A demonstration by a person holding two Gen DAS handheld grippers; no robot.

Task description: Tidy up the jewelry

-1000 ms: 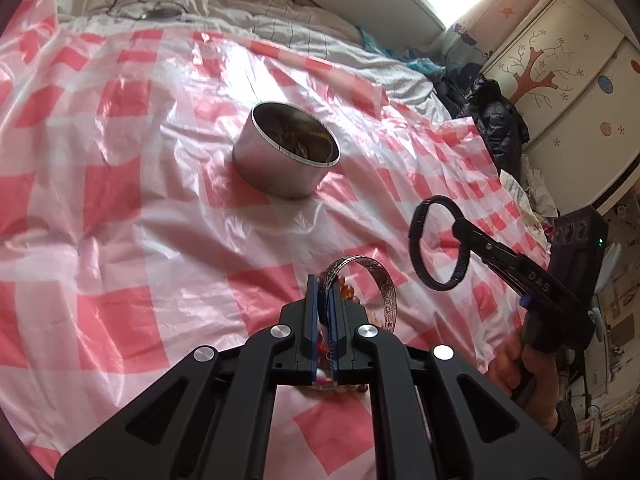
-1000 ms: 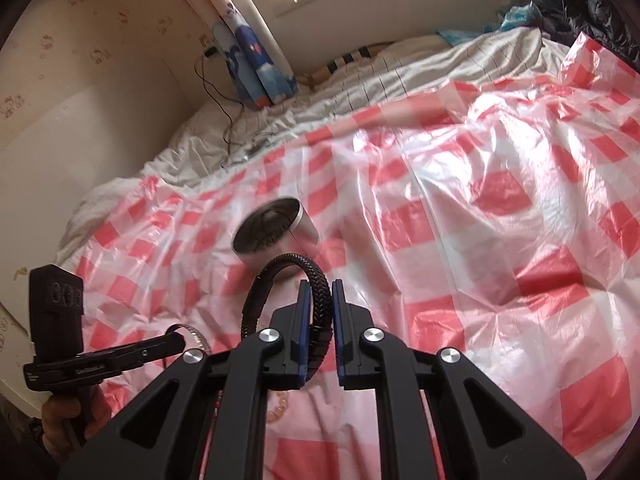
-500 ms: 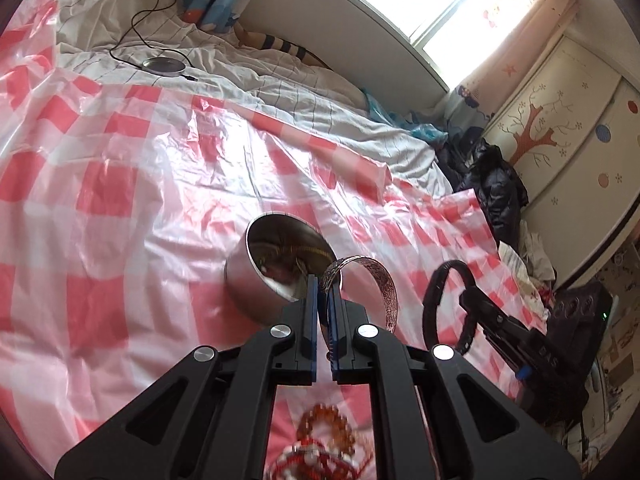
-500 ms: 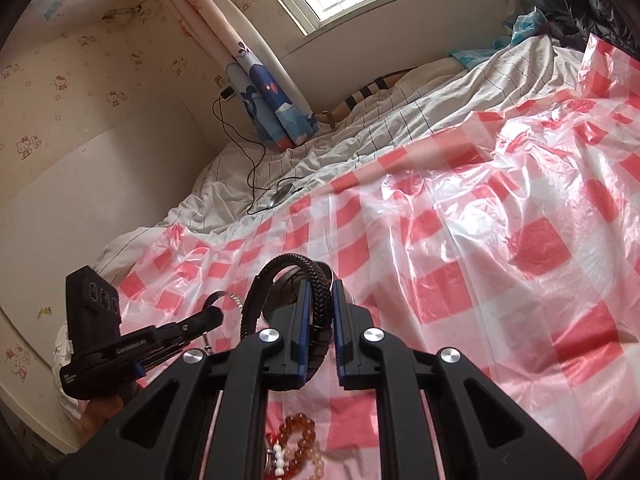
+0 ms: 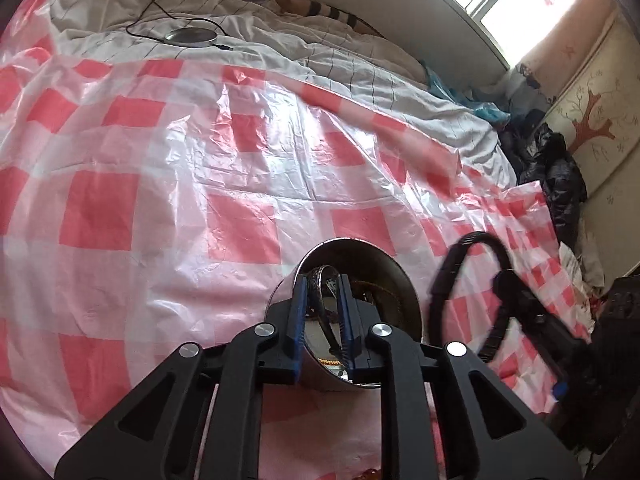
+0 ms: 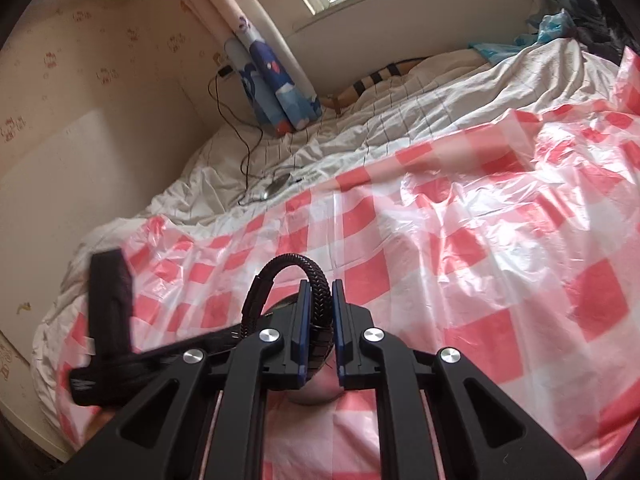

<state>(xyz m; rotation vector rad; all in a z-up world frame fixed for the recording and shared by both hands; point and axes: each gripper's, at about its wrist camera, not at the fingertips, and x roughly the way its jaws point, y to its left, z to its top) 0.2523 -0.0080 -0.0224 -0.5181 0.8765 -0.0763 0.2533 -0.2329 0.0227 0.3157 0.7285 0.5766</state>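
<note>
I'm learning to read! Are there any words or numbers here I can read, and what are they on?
No text here is readable.
White marking on the left gripper, seen from the right wrist: too blurred to read.
Wallpaper prints: small pictures, too blurred to tell if any have letters.

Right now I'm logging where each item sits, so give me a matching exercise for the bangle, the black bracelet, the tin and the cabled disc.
Things:
1. silver bangle
2. black braided bracelet
3. metal tin
4. round disc with a cable

Places:
a. standing on the checked plastic sheet
b. lying on the white quilt
c. inside the tin, between the spread jaws of the left gripper
d. clamped in the jaws of the right gripper

Pairs: 1-c, 2-d, 3-a, 4-b
</note>
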